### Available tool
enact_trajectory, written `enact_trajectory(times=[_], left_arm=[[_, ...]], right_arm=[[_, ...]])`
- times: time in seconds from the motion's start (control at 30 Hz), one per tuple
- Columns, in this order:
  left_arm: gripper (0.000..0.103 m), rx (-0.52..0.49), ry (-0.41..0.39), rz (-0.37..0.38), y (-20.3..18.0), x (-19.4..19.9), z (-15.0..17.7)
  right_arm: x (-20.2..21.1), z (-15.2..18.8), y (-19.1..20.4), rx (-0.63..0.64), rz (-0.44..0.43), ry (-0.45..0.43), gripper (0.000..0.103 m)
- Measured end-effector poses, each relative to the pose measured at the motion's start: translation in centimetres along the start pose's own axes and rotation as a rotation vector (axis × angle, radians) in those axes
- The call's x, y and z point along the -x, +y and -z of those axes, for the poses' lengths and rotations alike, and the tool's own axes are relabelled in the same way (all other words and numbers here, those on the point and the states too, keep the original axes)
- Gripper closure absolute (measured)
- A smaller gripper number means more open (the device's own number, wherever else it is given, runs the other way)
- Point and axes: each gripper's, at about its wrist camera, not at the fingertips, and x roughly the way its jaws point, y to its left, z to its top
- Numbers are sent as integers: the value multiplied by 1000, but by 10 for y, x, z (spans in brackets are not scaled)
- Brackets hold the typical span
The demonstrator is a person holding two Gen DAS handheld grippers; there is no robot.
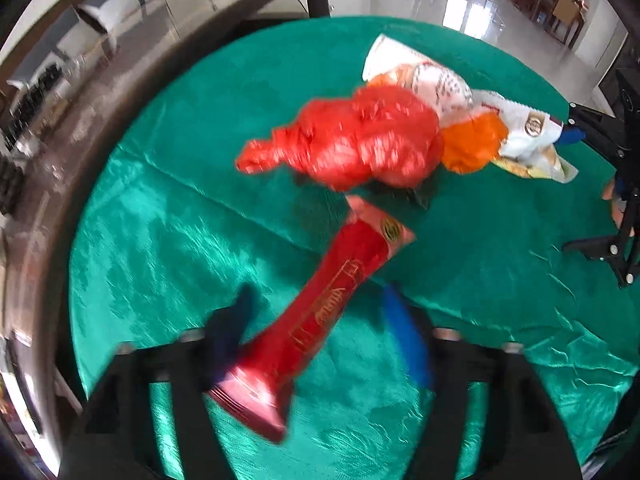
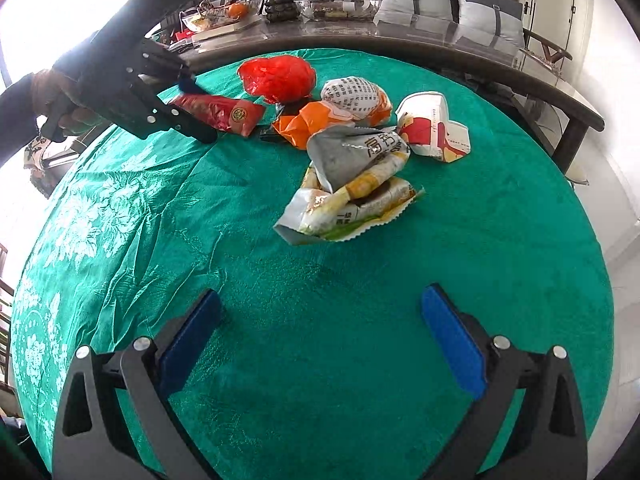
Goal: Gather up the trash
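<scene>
- Left wrist view: the red wrapper (image 1: 320,312) is seen between the 2 fingers of the left gripper (image 1: 324,336). Its long axis runs from the lower left, near the gripper body, up and right toward the pile. The image is blurred, so whether the pads actually pinch the wrapper cannot be told here.
- The crumpled red bag (image 1: 356,140) lies just beyond the wrapper's far end, with the orange bag (image 1: 472,144) and printed packets touching it on the right, all on the green cloth (image 1: 168,208).
- The right gripper (image 1: 600,184) is seen at the right edge, beside the pile.
- Right wrist view: the left gripper (image 2: 192,108) is seen at the upper left with its fingers on either side of the red wrapper (image 2: 224,114), which appears held; the wrapper's free end points at the pile.
- The right gripper (image 2: 320,320) stands wide open and holds nothing. The snack packet (image 2: 352,200) lies straight ahead of it, apart from the fingertips, its long axis across the gripper's line.
- The paper carton (image 2: 434,128) lies farther back and right.
- No bin or other trash container is shown in either view; bowls on the side table behind cannot be judged as targets.
- By judgement, the right gripper is nearer the snack packet; the left is occupied.
</scene>
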Motion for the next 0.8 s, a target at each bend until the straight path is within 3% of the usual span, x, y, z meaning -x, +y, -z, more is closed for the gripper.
enact_trajectory(times=[0.07, 0.17, 0.27, 0.47, 0.63, 0.67, 0.7, 0.73, 0.8], left_arm=[[81, 44, -9, 38, 1, 3, 6], [88, 109, -9, -4, -5, 8, 19], [89, 222, -39, -27, -22, 20, 40], [89, 599, -143, -63, -77, 51, 92], [87, 714, -200, -109, -128, 45, 113], [81, 726, -206, -111, -132, 43, 116], [66, 742, -215, -107, -137, 40, 121], [60, 746, -246, -101, -141, 40, 124], [23, 739, -266, -148, -139, 37, 117]], right_arm=[[0, 0, 0, 1, 1, 0, 5], [0, 0, 0, -2, -4, -2, 5], [0, 0, -1, -3, -4, -1, 5], [-2, -1, 1, 9, 11, 6, 5], [-2, -1, 1, 3, 4, 3, 5], [-2, -1, 1, 4, 6, 4, 5], [-2, -1, 1, 5, 7, 4, 5], [-3, -1, 2, 5, 7, 4, 4], [-2, -1, 0, -6, -9, -1, 4]])
